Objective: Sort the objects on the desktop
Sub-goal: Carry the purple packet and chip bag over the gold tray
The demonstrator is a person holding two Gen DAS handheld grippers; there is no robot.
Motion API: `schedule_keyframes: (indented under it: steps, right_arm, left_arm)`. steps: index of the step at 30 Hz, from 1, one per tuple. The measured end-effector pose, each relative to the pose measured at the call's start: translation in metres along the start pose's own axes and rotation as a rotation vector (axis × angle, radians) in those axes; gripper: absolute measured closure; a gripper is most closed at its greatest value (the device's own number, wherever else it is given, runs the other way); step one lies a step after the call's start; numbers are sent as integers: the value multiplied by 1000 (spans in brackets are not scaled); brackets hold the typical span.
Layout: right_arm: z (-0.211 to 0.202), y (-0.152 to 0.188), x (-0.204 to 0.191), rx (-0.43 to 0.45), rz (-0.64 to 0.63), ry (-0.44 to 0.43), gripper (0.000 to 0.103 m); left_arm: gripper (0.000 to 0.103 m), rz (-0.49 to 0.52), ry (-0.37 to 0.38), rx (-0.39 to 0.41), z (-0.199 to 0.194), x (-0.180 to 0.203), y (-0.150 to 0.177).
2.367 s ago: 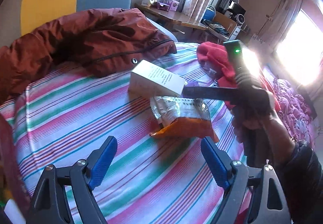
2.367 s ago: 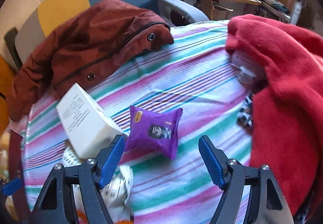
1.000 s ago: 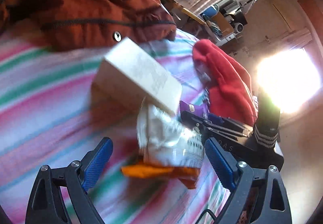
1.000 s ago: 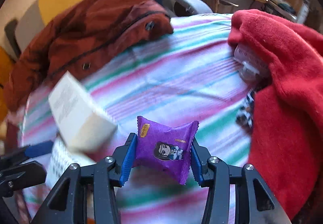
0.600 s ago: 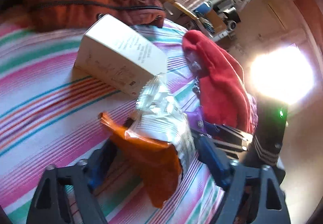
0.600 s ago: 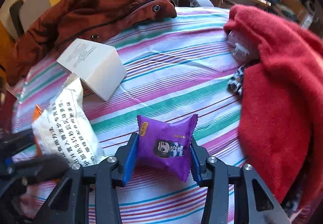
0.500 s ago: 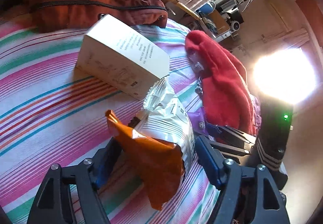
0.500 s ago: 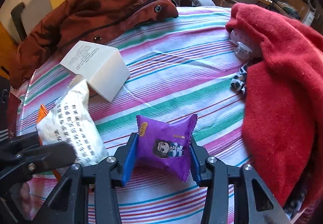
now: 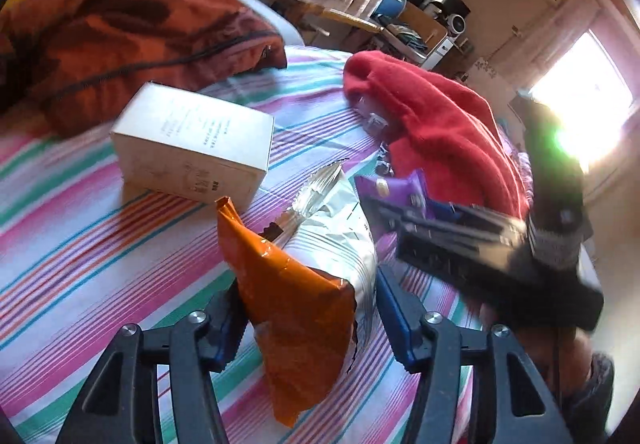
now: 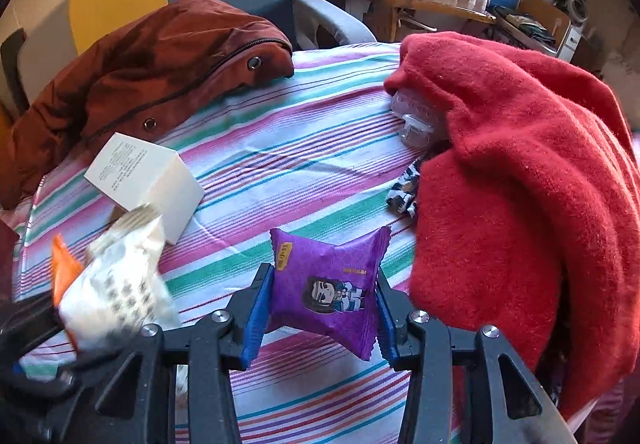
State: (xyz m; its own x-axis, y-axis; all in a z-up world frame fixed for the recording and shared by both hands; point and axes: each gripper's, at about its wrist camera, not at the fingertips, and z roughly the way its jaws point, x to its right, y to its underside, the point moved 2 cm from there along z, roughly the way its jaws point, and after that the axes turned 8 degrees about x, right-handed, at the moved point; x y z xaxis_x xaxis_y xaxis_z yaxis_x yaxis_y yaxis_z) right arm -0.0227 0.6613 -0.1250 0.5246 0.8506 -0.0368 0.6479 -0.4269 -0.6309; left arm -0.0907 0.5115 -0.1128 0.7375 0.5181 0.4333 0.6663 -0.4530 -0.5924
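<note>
Snack bags are the things in hand: the purple snack packet (image 10: 326, 286) sits between the blue pads of the right gripper (image 10: 320, 308), pinched at its two side edges and lifted clear of the striped cloth (image 10: 280, 148). Its long axis runs across, from one pad to the other, with the printed face toward the camera and the crimped ends sticking out at both sides. The left gripper (image 9: 306, 318) has just been closing its jaws, and the orange and silver snack bag (image 9: 304, 284) stands between them; the pads press on its lower part. This bag stands up out of the jaws, its long axis along the fingers, and its crimped silver end points away toward the white box (image 9: 192, 142). The white box lies on the cloth, well apart from the red blanket (image 10: 520, 180). Between them the striped cloth is open and flat, the widest free room on the surface. At the far side the rust-brown jacket (image 10: 152, 84) covers the edge of the cloth. At the right side the red blanket is heaped, with a clear plastic piece (image 10: 414, 120) and a black and white item (image 10: 402, 192) at its foot. In the left wrist view the right gripper is just beside the silver bag.
</note>
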Motion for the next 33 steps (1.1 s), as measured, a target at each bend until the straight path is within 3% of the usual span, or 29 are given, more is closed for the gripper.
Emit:
schedule_keyframes:
  steps: [6,11,19,33]
  right_arm:
    - [-13,-5,-13,55,-6,-112,57]
    - [-14,-4,-40,51,-29,-208,57]
    - [-43,12,-105,43,-138,-297,57]
    - [-100,54,-220,50,-247,-482,56]
  left_arm:
    - [43,16,-96,102,-57,-12,5]
    - [43,44,-261,210,-127,-32,13]
    - [43,-1,-460,300,-209,-73,35]
    - [43,-70,-600,389,-292,-108,85]
